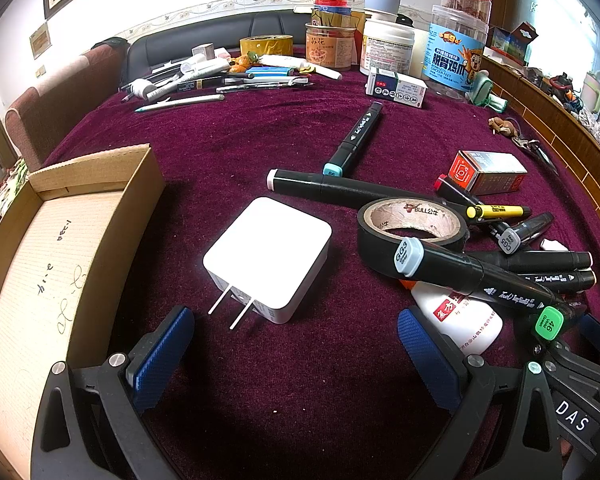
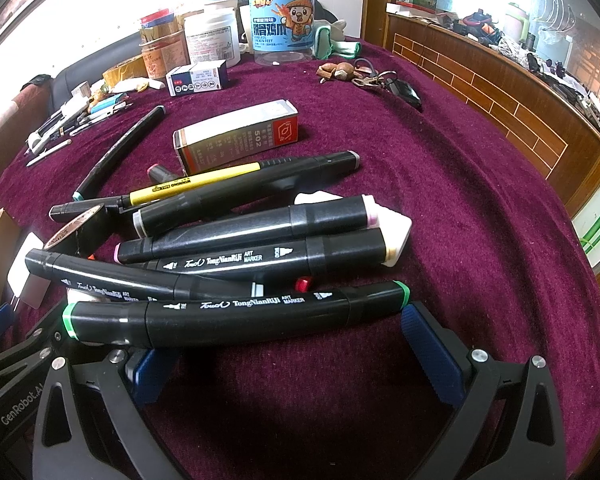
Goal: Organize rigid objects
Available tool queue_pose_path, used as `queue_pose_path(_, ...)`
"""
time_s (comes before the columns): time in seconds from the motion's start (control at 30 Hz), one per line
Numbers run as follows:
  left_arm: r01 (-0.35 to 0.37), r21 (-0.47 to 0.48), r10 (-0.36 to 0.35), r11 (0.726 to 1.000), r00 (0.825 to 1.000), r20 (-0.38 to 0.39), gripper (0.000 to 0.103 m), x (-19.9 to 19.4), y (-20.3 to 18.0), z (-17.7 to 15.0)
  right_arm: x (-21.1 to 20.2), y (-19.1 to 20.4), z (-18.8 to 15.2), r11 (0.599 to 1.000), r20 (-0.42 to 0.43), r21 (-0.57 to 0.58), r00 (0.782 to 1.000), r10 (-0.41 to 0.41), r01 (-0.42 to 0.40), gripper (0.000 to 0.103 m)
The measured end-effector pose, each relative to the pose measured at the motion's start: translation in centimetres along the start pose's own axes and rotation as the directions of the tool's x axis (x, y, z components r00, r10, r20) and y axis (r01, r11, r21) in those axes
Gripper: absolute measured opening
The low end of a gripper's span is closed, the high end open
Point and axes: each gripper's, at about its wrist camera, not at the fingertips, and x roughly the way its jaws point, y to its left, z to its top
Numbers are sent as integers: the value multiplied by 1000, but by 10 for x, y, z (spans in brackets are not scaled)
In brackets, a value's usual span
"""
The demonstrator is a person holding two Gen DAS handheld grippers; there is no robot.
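On the plum-coloured velvet tablecloth [image 1: 284, 128] an open brown cardboard box [image 1: 80, 216] is parked at the left, nothing seen inside yet. Just ahead of the left gripper [image 1: 296, 360], jaws spread wide and empty, the white square plug charger [image 1: 268, 258] is lined up, so it could easily be snagged by its prongs and twisted. The right gripper [image 2: 288, 354] is also gaping, and the green-capped black art marker [image 2: 236, 316] lies across its tips. If that gets nudged, the loose marker pile behind could be rolled apart.
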Motion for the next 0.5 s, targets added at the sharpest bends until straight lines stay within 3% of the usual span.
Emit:
queue_pose_path(0.23, -3, -4, 3, 1000, 1000, 0, 103, 0, 0, 0, 0, 0, 0, 1000, 0, 0, 1000, 0, 0, 102)
queue_pose_path(0.4, -44, -44, 44, 998, 999, -12, 103, 0, -2, 0, 0, 0, 1, 1000, 0, 2, 1000, -1, 1, 103)
queue_pose_path(0.5, -19, -15, 18, 1000, 999, -28, 103, 0, 0, 1, 2, -1, 4, 1000, -5, -7, 1000, 4, -4, 102)
